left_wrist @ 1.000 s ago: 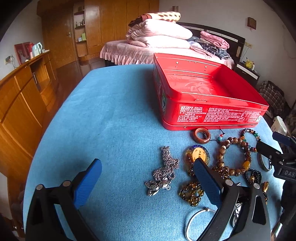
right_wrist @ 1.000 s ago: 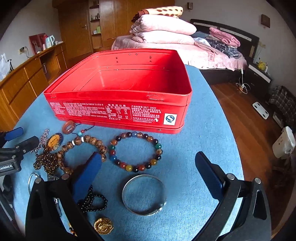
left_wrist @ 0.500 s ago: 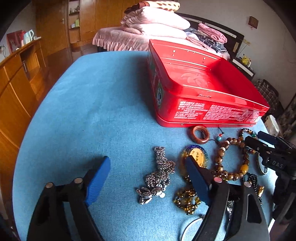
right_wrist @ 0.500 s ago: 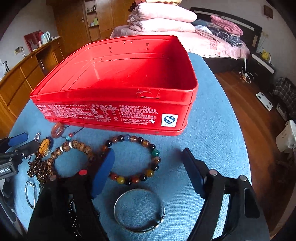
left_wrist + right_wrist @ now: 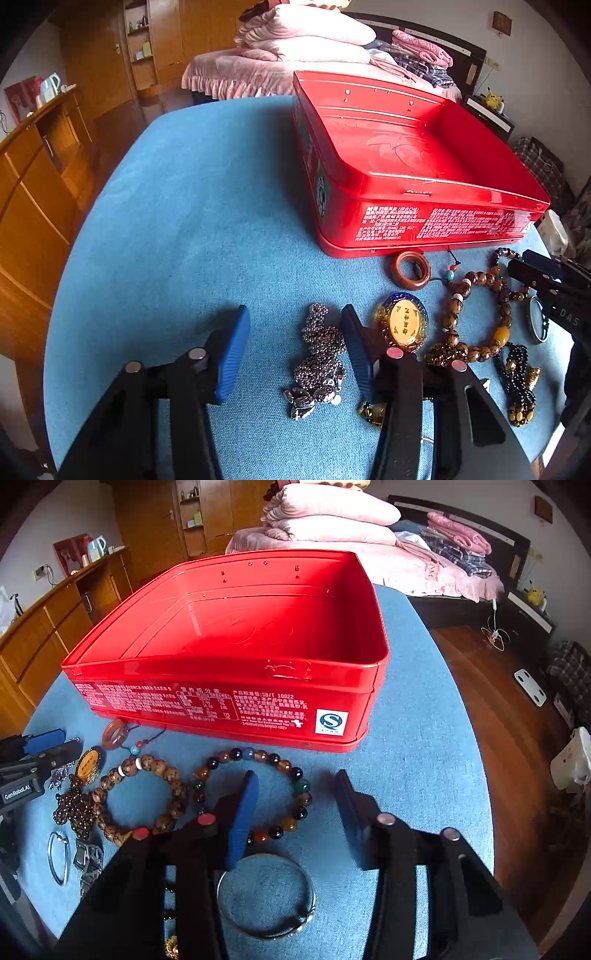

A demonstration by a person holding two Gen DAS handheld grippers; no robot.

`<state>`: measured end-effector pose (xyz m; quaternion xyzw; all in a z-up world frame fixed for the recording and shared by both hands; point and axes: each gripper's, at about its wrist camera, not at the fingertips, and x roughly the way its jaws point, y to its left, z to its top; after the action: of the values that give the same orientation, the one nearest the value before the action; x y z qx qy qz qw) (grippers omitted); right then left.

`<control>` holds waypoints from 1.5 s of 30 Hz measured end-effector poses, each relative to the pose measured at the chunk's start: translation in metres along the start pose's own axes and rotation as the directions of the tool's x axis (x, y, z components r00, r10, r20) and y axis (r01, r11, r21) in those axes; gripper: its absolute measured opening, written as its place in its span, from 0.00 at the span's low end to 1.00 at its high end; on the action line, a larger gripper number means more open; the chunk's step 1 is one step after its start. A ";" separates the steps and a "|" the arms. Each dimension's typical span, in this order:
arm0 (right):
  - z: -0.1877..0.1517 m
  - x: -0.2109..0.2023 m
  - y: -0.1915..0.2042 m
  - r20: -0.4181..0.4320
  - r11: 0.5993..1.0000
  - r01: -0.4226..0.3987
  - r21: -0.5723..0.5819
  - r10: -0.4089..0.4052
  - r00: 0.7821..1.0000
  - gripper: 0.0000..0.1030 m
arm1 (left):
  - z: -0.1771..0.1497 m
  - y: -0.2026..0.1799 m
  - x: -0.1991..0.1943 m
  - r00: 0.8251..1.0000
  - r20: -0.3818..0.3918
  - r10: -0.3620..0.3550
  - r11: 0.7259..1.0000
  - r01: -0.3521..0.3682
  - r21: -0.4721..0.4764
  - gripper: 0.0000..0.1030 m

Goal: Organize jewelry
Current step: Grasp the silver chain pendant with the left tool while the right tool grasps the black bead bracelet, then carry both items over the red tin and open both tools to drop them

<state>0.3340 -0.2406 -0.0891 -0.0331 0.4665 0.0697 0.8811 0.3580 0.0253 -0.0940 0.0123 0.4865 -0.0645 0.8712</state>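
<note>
An open, empty red tin (image 5: 406, 206) (image 5: 221, 672) stands on the blue cloth, with jewelry spread in front of it. My left gripper (image 5: 295, 347) hangs low over a heaped silver chain (image 5: 317, 354). Its jaws are closing, with the chain between them close to the right finger and not pinched. My right gripper (image 5: 295, 812) straddles the right side of a multicolour bead bracelet (image 5: 299, 786). Those jaws are closing too, and the pads stand apart from the beads. A silver bangle (image 5: 266, 897) lies just under the right gripper.
Between the two grippers lie a brown ring pendant (image 5: 410, 267), a gold oval pendant (image 5: 404, 325), a wooden bead bracelet (image 5: 476, 314), black beads (image 5: 517, 369) and a thin silver ring (image 5: 59, 856). Bare blue cloth (image 5: 184, 221) spreads to the left. The table's right edge drops to a wooden floor (image 5: 498, 701).
Both pairs of jaws have narrowed a lot. The left gripper has shifted toward the silver chain, which now lies between its fingers. The right gripper's fingers now bracket the bead bracelet's right side.
</note>
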 end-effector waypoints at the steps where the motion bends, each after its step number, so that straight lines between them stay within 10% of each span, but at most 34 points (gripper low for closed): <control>1: 0.000 0.000 0.001 -0.002 1.000 -0.006 -0.005 0.006 1.000 0.25 | 0.000 0.001 0.000 1.000 -0.003 0.000 1.000 0.000 0.001 0.42; 7: 0.000 -0.003 0.003 -0.020 0.998 -0.064 0.005 0.064 0.998 0.07 | 0.000 0.007 -0.007 0.998 -0.033 -0.049 0.999 0.048 -0.025 0.30; 11: 0.001 -0.003 -0.003 -0.030 0.995 -0.088 0.040 0.089 0.996 0.08 | -0.005 0.002 -0.009 0.998 -0.044 -0.043 0.999 0.042 -0.020 0.56; 16: 0.001 -0.001 -0.001 -0.030 0.996 -0.083 0.042 0.085 0.996 0.08 | -0.013 -0.007 -0.005 0.999 -0.043 -0.013 1.000 0.014 0.017 0.55; 22: 0.000 -0.001 0.002 -0.023 0.998 -0.068 0.015 0.068 0.997 0.07 | -0.015 -0.003 -0.008 1.000 -0.018 -0.014 1.000 0.014 -0.011 0.15; 45: 0.039 -0.095 0.016 0.137 0.955 -0.292 -0.042 0.295 0.946 0.07 | 0.026 -0.009 -0.089 0.963 0.206 -0.171 0.984 0.178 -0.014 0.10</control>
<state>0.3104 -0.2285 0.0115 0.0325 0.4019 0.2072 0.8914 0.3326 0.0230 -0.0044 -0.0517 0.3949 -0.1341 0.9074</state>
